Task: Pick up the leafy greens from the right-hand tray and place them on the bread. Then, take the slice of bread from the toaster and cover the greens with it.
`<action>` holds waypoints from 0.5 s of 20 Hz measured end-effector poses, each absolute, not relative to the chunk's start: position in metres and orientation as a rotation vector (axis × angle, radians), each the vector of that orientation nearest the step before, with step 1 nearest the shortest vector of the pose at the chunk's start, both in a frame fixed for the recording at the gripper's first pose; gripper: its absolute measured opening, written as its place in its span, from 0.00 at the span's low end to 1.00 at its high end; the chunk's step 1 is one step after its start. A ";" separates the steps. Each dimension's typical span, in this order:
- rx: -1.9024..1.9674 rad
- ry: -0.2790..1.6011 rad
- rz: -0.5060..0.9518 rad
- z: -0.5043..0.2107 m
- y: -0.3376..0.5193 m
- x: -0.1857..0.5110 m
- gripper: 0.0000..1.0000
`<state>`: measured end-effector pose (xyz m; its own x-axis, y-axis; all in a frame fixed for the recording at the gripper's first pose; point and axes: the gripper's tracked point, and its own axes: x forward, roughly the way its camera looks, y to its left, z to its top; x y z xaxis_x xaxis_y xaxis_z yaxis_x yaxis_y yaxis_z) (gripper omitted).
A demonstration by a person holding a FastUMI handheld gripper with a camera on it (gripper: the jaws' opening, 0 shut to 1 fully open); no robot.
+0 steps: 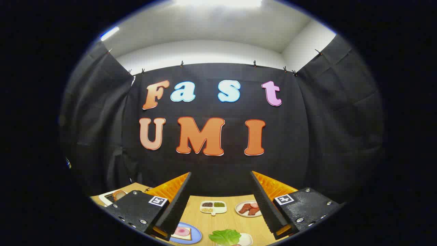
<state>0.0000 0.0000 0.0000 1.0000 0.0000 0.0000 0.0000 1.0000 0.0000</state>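
Gripper (221, 205) held above the bench (218, 222), jaws spread wide and holding nothing, greens (224, 236) on a tray (246, 239) at the near edge between the fingers, bread (181, 232) on a blue plate (194, 235) beside the left finger, divided dish (213, 207) and meat plate (248, 208) toward the far edge

A light wooden table (218, 222) carries everything here; take the small divided dish (213, 206) of dark and green fillings as the landmark, sitting toward the table's far side; just to its right lies a white plate (248, 208) of reddish meat slices; nearer than the dish and to its left sits a blue plate (194, 235) bearing a slice of bread (181, 233) topped with a pink round; nearer and slightly right, a white tray (245, 239) holds leafy greens (225, 236); far off to the left, at the table's edge, rests a white appliance (110, 196), partly hidden.
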 end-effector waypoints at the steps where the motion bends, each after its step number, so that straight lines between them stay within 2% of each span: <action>1: 0.042 0.017 0.020 -0.003 0.009 -0.004 0.98; 3: 0.137 0.053 0.026 -0.009 0.014 -0.011 0.98; 6: 0.152 0.098 -0.057 -0.025 -0.006 -0.012 0.98; 10: 0.115 0.115 -0.053 -0.030 -0.003 -0.012 0.97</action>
<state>-0.0118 -0.0026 -0.0301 0.9920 -0.0457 -0.1176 0.0589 0.9920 0.1112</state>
